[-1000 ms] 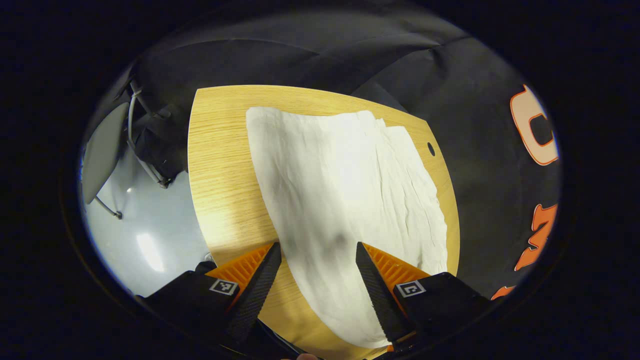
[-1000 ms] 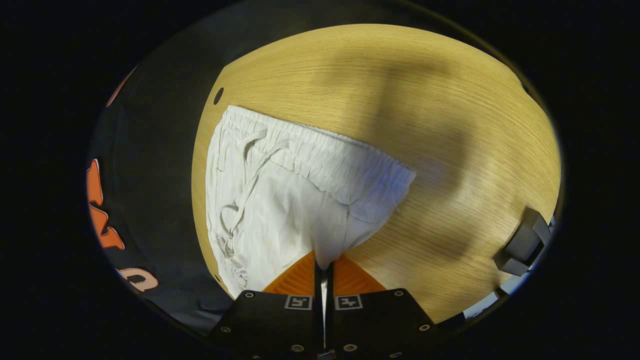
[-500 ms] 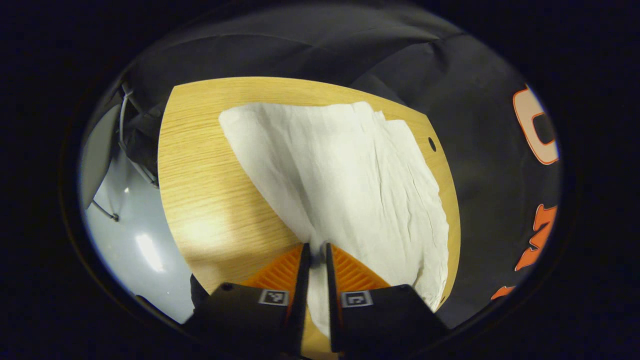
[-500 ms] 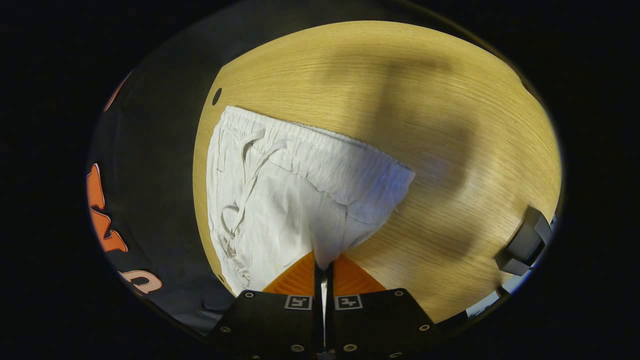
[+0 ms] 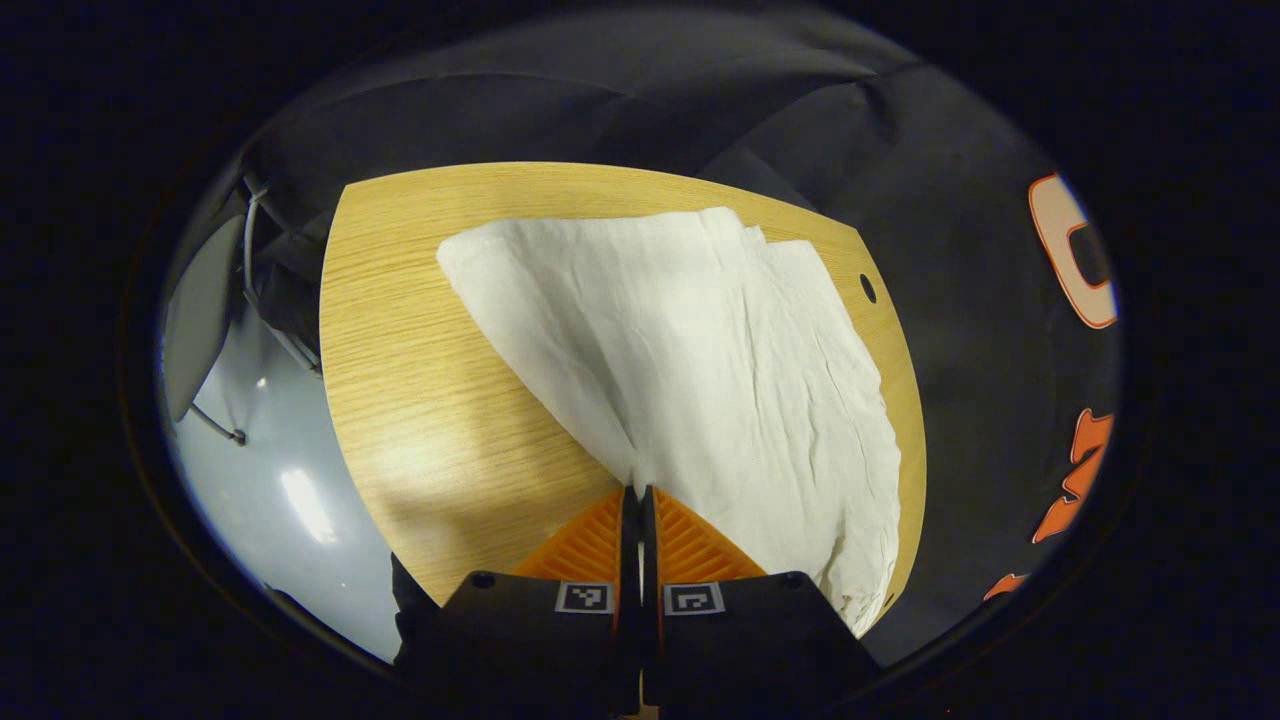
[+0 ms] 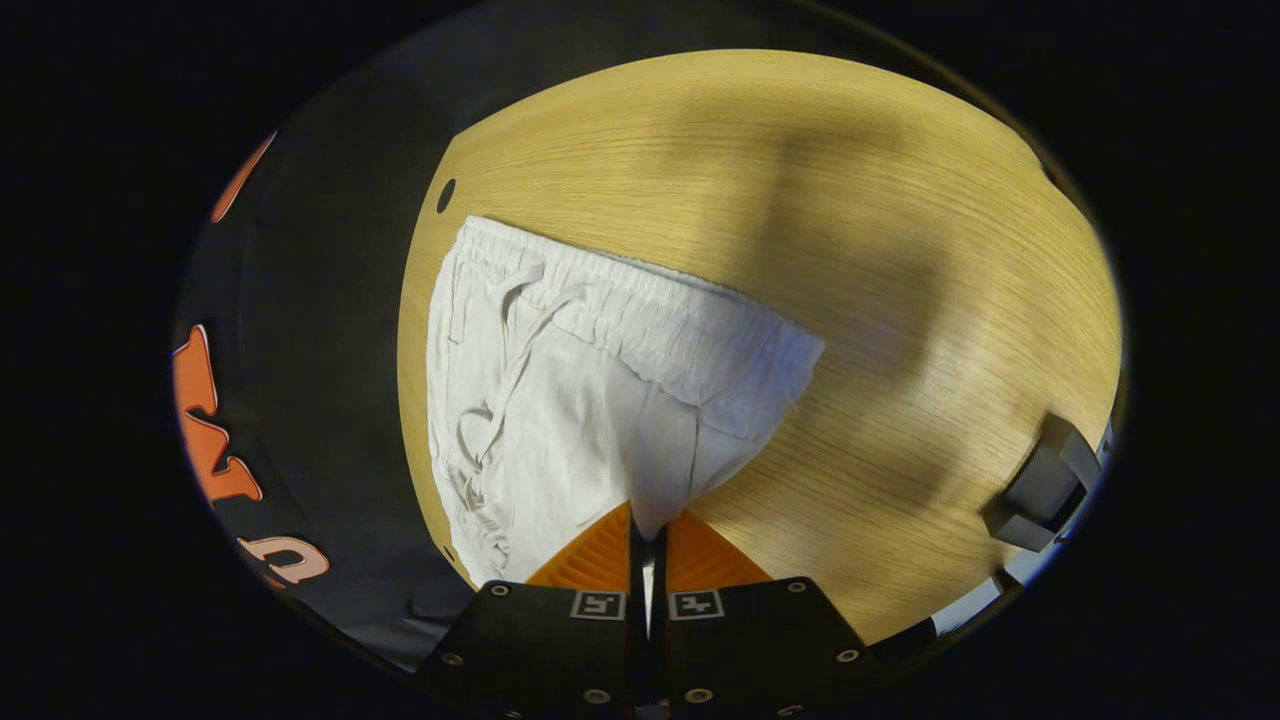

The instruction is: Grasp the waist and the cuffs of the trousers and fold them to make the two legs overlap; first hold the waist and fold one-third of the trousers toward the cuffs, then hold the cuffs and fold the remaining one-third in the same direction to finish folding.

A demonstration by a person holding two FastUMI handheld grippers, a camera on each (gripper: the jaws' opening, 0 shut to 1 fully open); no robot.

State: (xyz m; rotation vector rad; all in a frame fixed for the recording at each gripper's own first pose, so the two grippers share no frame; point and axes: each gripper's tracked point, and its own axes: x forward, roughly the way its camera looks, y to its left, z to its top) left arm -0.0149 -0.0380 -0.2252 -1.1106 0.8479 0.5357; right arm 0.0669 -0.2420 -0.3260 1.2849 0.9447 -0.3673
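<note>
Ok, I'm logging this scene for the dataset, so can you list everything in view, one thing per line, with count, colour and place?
trousers: one pair, white, spread on the table; leg end in the left gripper view, waistband with drawstring in the right gripper view
table: one, light wood, under the trousers, a small dark hole near its edge
floor: pale grey, beside the table
chair: one, grey seat on a metal frame, on the floor off the table's far corner
grey block: one, at the table's edge
left gripper: one, shut on the trousers' edge
right gripper: one, shut on the trousers below the waistband
</note>
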